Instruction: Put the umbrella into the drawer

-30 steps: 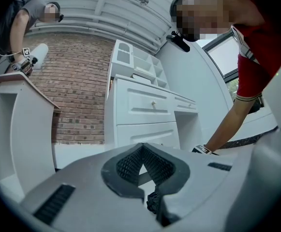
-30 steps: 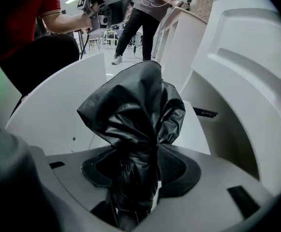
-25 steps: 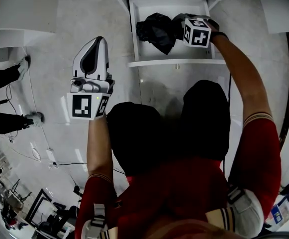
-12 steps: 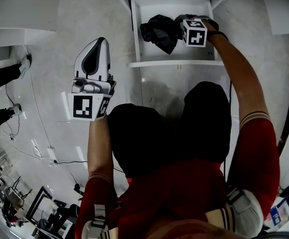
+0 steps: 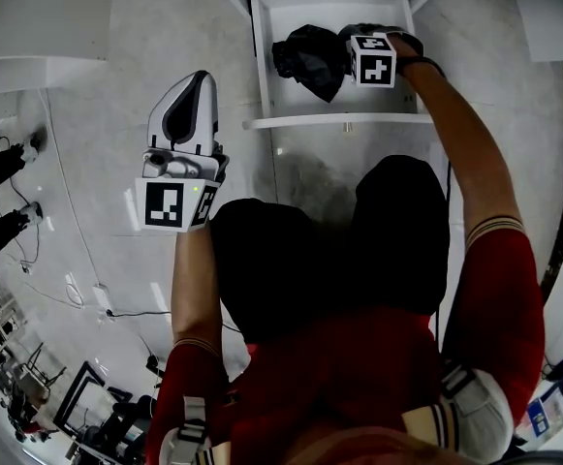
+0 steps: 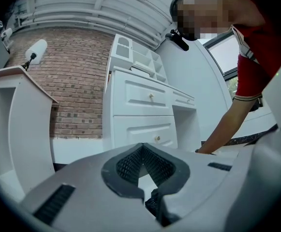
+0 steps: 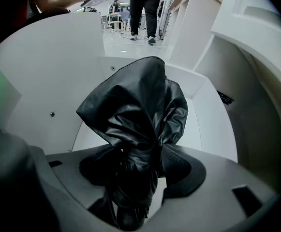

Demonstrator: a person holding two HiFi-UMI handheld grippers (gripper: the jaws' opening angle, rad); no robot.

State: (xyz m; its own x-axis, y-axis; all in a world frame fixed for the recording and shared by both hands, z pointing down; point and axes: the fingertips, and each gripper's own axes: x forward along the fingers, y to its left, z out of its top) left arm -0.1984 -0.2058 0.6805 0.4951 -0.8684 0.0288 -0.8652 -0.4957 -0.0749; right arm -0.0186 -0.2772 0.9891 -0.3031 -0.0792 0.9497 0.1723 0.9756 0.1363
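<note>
The black folded umbrella lies crumpled in the open white drawer at the top of the head view. My right gripper points steeply down into the drawer at the umbrella's right end. In the right gripper view the umbrella stands between the jaws of my right gripper, which have just been opening; the pads look slack on it. The drawer wall curves round behind. My left gripper hangs apart over the floor to the left, level, shut and empty.
A white cabinet with knobbed drawers stands before a brick wall in the left gripper view. Bystanders' legs and cables are on the floor at the left. White furniture sits at the left edge.
My right gripper has sunk a little deeper into the drawer with the umbrella, and its jaws look wider. The bystander's feet at the left have shifted. My left gripper has stayed put.
</note>
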